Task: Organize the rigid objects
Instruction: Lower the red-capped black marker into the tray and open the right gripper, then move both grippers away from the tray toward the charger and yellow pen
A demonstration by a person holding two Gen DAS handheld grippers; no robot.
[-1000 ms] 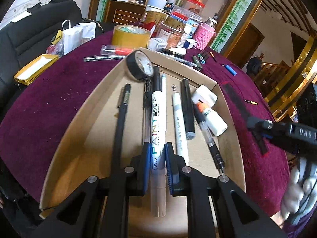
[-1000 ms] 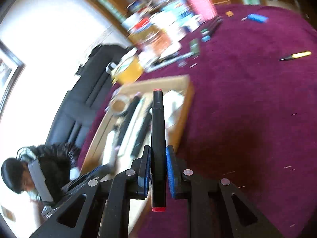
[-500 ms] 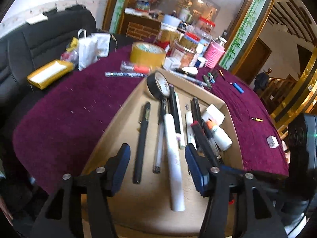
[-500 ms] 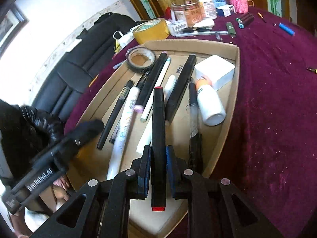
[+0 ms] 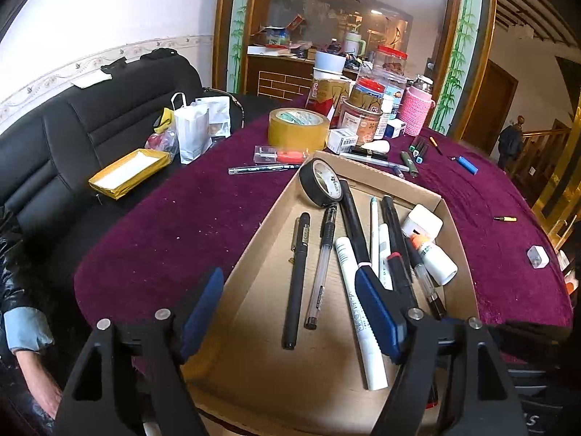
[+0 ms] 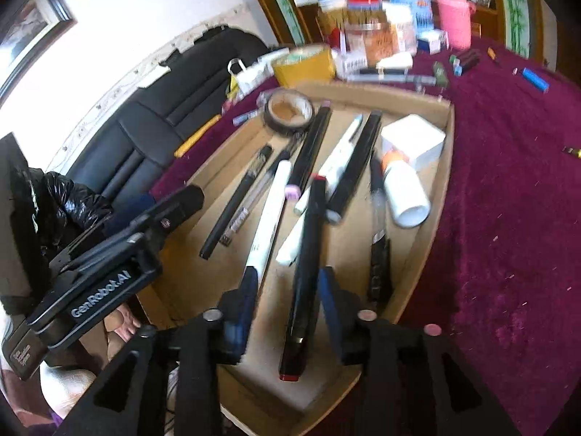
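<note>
Red-capped black marker [image 6: 303, 272] lies loose between the right tongs [image 6: 287, 309], just opening.

Both tools, left [image 5: 290, 312] and right [image 6: 287, 312], have just been opening.

Brown cardboard tray [image 5: 250, 290]; maroon tablecloth [image 5: 174, 232]; black-red marker [image 6: 303, 283].

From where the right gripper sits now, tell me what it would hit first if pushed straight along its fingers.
Most likely the black red-capped marker lying loose between the open right gripper pads, whose jaws have just been opening, then the cardboard tray floor. Blur leaves depth uncertain.
</note>
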